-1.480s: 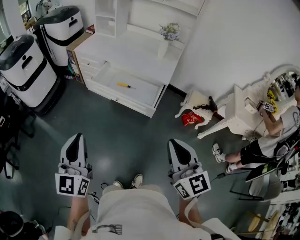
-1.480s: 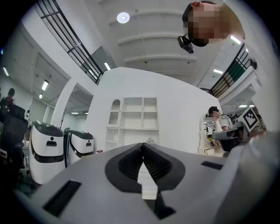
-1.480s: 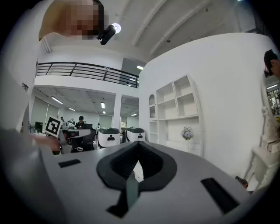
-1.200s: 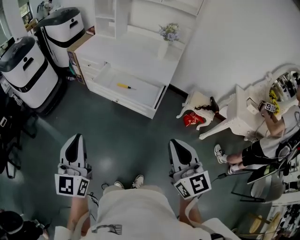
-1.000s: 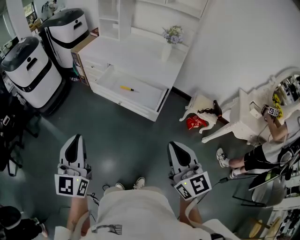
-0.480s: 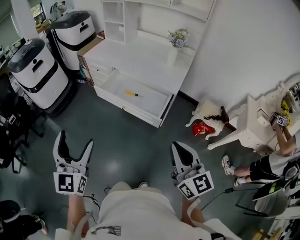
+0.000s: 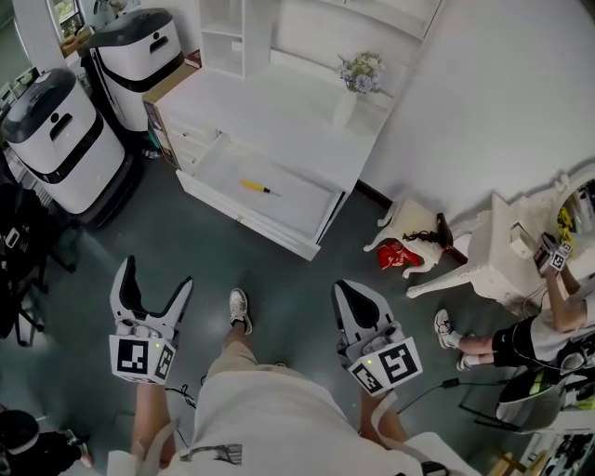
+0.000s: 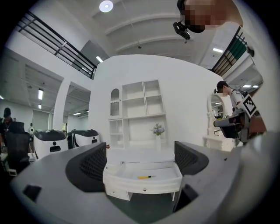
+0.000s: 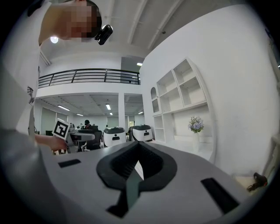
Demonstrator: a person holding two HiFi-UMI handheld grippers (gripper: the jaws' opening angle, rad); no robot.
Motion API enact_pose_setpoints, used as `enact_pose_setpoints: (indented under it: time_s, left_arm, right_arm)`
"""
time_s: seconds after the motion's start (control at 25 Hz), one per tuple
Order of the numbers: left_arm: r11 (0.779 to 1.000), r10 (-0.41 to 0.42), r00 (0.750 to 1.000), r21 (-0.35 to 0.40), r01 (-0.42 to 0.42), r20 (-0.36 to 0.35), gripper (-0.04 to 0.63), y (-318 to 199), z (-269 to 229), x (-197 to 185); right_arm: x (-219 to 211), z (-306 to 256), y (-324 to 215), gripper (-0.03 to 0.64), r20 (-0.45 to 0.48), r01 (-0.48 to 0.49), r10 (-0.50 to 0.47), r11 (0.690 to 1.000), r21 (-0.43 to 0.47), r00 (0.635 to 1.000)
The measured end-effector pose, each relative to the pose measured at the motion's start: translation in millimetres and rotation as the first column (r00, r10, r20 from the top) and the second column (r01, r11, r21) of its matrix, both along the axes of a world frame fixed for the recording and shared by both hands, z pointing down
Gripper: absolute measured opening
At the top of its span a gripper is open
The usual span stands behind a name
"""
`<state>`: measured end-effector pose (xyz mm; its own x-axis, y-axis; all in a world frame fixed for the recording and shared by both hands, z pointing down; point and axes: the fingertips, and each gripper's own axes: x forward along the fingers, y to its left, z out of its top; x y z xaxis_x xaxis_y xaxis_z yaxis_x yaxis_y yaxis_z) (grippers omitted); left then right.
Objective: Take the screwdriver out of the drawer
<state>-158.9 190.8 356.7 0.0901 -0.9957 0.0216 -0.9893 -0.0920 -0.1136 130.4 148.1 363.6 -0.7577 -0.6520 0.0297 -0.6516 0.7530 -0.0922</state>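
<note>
Dark grey floor (image 7: pixel 279 270), white wall (image 7: pixel 483 84), white shelved desk (image 7: pixel 279 112), ornate white dressing table (image 7: pixel 497 256), round ceiling light (image 8: pixel 105 5)

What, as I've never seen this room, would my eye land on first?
Probably the yellow screwdriver, lying alone in the open white drawer ahead. Nearer, the left gripper stands out, its jaws opening with nothing between them, beside the shut right gripper.

vase (image 7: pixel 345 109) on desk (image 7: pixel 279 116) | white machine (image 7: pixel 56 139) far left | red bag (image 7: pixel 395 253) on floor
</note>
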Motion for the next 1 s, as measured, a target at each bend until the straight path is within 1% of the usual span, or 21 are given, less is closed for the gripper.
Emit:
enact_pose_setpoints:
  time_s: [0.2, 0.32, 0.48, 0.56, 0.72, 0.84, 1.0]
  left_arm:
    - [0.995, 0.094, 0.994, -0.01, -0.095, -0.055, 0.469, -92, 19, -17]
    - [0.99, 0.137, 0.988, -0.011, -0.138, -0.073, 0.469, -147, 31, -38]
    - [0.98, 0.189, 0.976, -0.039, -0.194, -0.105, 0.469, -218, 56, -59]
    - [0.968, 0.234, 0.965, -0.067, -0.242, -0.117, 0.469, -243, 69, -63]
    - [0.926, 0.333, 0.933, -0.138, -0.351, -0.137, 0.469, -278, 92, -61]
    - [0.895, 0.383, 0.914, -0.192, -0.402, -0.132, 0.468, -296, 111, -56]
    - [0.873, 0.415, 0.902, -0.227, -0.431, -0.118, 0.468, -319, 133, -49]
  right_arm:
    - [-27, 7, -61, 0.008, -0.045, -0.058, 0.058, 0.998, -0.015, 0.997]
    - [-55, 2, -106, 0.008, -0.086, -0.073, 0.071, 0.997, -0.018, 0.994]
    - [-92, -12, -164, 0.008, -0.143, -0.093, 0.091, 0.996, -0.003, 0.986]
    - [-110, -14, -182, 0.008, -0.158, -0.103, 0.1, 0.995, -0.01, 0.982]
    - [-135, -9, -205, 0.008, -0.178, -0.12, 0.111, 0.992, -0.04, 0.978]
    - [-134, -1, -216, 0.008, -0.18, -0.157, 0.143, 0.985, -0.065, 0.973]
    - [-125, 9, -229, 0.008, -0.185, -0.197, 0.178, 0.976, -0.09, 0.966]
